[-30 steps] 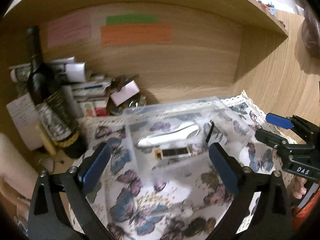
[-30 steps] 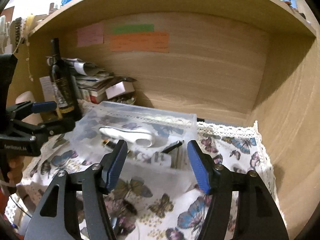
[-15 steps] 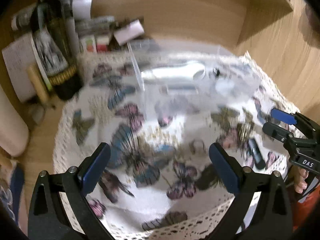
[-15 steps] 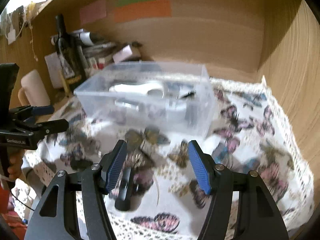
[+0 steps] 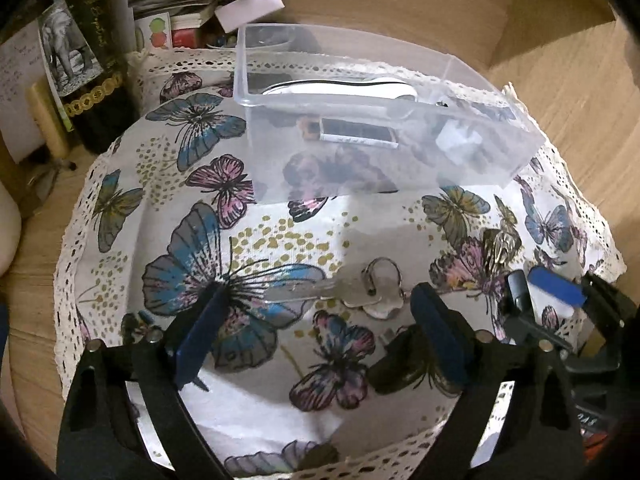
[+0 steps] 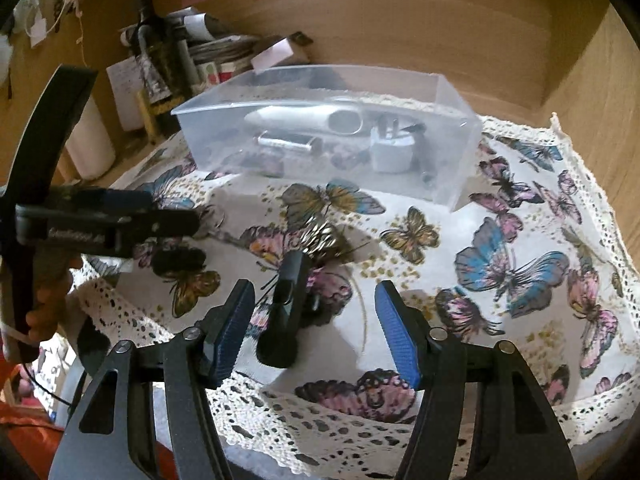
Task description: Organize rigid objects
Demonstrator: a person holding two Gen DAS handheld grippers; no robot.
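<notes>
Clear plastic box (image 6: 320, 136), flat metal keys (image 5: 352, 290), lacy butterfly cloth (image 5: 280, 240), both grippers' jaws spread

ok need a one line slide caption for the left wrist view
Open left gripper poised over keys on the butterfly cloth, clear bin beyond.

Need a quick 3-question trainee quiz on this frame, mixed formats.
1. True or false: the right gripper is shut on the black stick.
2. What lies on the cloth between the left gripper's fingers? A) battery B) keys C) plug
3. Fill in: the white plug sits inside the clear ____.

Key
1. False: both grippers are open; the stick lies on the cloth.
2. B, the keys.
3. Box.
</notes>
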